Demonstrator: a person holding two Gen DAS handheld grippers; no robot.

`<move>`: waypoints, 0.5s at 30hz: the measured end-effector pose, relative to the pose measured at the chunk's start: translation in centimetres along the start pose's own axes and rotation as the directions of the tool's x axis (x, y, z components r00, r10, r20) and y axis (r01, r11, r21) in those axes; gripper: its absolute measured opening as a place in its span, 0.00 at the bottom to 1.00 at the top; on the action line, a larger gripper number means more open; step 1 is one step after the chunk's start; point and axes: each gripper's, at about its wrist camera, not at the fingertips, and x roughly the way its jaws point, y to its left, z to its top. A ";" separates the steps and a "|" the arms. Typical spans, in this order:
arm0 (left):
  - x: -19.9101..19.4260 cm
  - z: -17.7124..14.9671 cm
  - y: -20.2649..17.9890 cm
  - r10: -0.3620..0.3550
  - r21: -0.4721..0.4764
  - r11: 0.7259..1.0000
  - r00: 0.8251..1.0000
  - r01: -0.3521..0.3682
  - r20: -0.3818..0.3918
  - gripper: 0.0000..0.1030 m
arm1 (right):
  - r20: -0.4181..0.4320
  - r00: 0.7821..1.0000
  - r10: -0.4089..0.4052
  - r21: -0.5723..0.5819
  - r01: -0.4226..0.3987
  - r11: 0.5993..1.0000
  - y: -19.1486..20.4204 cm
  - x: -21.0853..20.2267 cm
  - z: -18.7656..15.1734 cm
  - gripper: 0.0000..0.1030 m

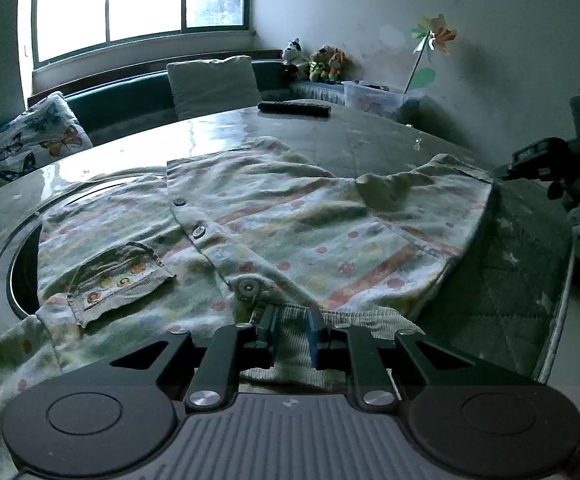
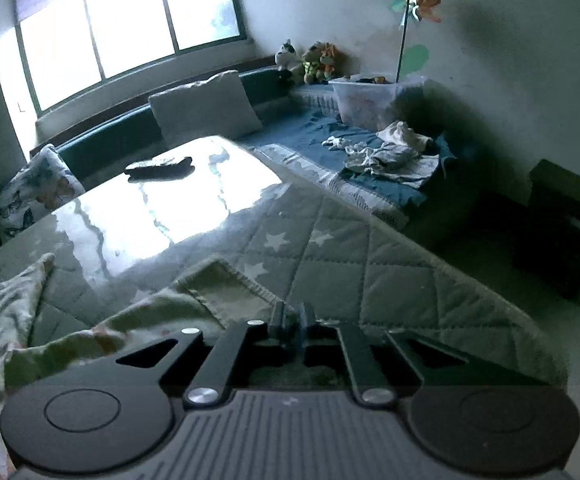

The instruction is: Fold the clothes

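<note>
Pinching the shirt (image 1: 274, 216), left gripper (image 1: 293, 322) half-open astride its ribbed hem (image 1: 290, 344), right gripper (image 2: 292, 318) nearly closed on cloth; lift both together, level.

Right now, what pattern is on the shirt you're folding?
Pale fabric with pinkish-orange stripes and red dots on the shirt, buttoned down the front; clearest in the left wrist view.
</note>
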 end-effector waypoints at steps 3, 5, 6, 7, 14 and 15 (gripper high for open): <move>-0.4 0.4 0.0 0.006 -0.004 1.000 1.000 -0.005 0.018 0.24 | -0.005 1.000 0.027 -0.012 -0.027 1.000 0.4 -0.2 0.3 0.25; -0.7 0.7 0.0 0.005 -0.004 1.000 0.999 -0.005 0.032 0.25 | -0.010 1.000 0.028 -0.024 -0.029 0.999 0.8 0.1 0.1 0.35; -0.9 0.8 -0.1 0.005 -0.002 1.000 0.999 -0.005 0.037 0.27 | -0.014 1.000 0.027 -0.030 -0.027 0.999 1.0 0.4 0.1 0.35; -1.0 0.9 -0.1 0.004 0.000 1.000 0.999 -0.004 0.041 0.30 | -0.017 1.000 0.025 -0.036 -0.025 0.999 1.2 0.6 0.0 0.35; -0.6 1.0 -0.8 -0.012 0.011 1.000 0.999 0.011 0.031 0.35 | -0.006 1.000 -0.005 -0.136 0.004 0.991 3.3 1.6 -0.8 0.17; -0.5 1.0 -0.9 -0.014 0.012 1.000 1.000 0.013 0.027 0.35 | -0.005 1.000 -0.001 -0.141 0.000 0.990 3.5 1.6 -0.8 0.12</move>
